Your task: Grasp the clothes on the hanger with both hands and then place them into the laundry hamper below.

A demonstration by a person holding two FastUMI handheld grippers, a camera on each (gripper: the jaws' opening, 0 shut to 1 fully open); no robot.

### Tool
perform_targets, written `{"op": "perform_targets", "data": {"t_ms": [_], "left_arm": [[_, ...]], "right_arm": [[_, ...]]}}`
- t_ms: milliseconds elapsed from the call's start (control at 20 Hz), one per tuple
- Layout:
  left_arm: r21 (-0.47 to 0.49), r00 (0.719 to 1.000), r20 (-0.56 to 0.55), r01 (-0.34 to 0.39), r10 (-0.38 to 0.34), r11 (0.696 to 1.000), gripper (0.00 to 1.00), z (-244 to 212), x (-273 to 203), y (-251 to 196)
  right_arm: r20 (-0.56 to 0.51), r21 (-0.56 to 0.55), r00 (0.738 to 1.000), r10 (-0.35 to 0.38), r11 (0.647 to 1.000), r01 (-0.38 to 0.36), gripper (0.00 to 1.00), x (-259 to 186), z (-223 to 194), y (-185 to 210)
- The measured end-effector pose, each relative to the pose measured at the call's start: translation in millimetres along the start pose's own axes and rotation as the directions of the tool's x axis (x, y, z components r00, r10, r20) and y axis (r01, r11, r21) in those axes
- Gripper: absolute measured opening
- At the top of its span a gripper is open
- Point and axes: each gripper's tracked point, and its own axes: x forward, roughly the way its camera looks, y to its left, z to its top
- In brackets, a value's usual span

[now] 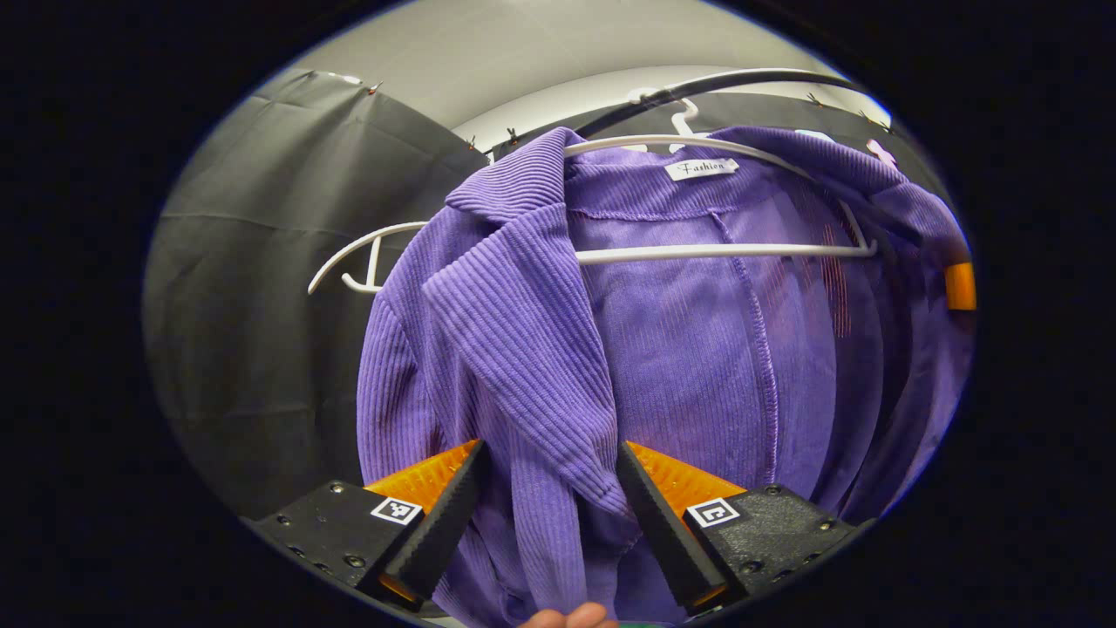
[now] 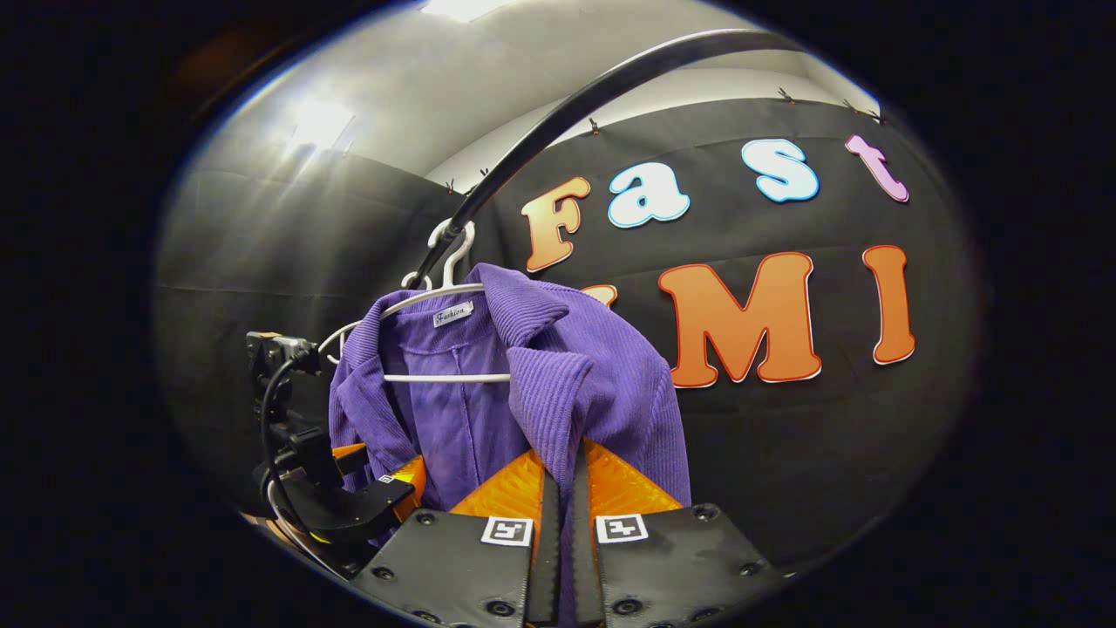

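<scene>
A purple ribbed jacket (image 1: 680, 349) takes up most of the left gripper view, spreading from the upper centre down to the bottom edge; in the right gripper view it hangs left of centre (image 2: 602, 384), in front of the black cloth wall (image 2: 785, 453). It is draped open on a white hanger (image 1: 724, 253), whose crossbar runs across the upper middle of the left gripper view and whose hook sits over a dark curved rail (image 2: 593, 96) sweeping from the centre up to the top of the right gripper view.

The left gripper (image 1: 549, 497) sits at the bottom centre of its own view with its fingers spread wide, one on each side of the jacket's front lapel; the fabric hangs between them, and neither finger clearly presses on it. It also appears at the lower left of the right gripper view (image 2: 375, 475), beside the jacket's other front edge, with a black cable looped above it.

The right gripper (image 2: 565, 506) sits at the bottom centre of its view, its fingers drawn nearly together with a fold of the jacket's front edge pinched in the narrow gap between them.

A white neck label (image 1: 702, 168) sits just below the hanger's top curve. A fingertip (image 1: 571, 617) shows at the very bottom edge of the left gripper view.
</scene>
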Motion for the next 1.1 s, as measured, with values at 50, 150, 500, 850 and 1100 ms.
{"op": "perform_targets", "data": {"t_ms": [50,150,500,850,1100], "left_arm": [[0.01,1.0,-0.004,0.012,-0.012,1.0,0.93,-0.7,2.6,0.5],[0.019,1.0,-0.01,-0.001,0.001,1.0,0.64,-0.1,1.1,11.2],[0.093,0.996,-0.013,-0.083,0.085,0.992,0.03,23.3,-18.9,72.1],[0.058,0.942,0.108,-0.325,0.318,0.944,0.03,100.7,-5.3,183.7],[0.025,0.906,0.197,-0.388,0.375,0.921,0.03,155.4,15.2,219.2]], "right_arm": [[-0.001,0.002,1.0,0.0,1.0,0.0,0.13,1.3,-1.5,-0.4],[0.001,0.002,1.0,-0.004,1.0,0.004,0.13,1.6,-1.3,-3.5],[0.084,-0.044,0.984,-0.155,0.986,0.16,0.13,3.2,16.1,-43.6],[0.216,-0.032,0.912,-0.347,0.932,0.362,0.07,0.1,59.8,-94.7],[0.231,0.001,0.881,-0.414,0.905,0.425,0.13,26.2,62.4,-108.7]]}}
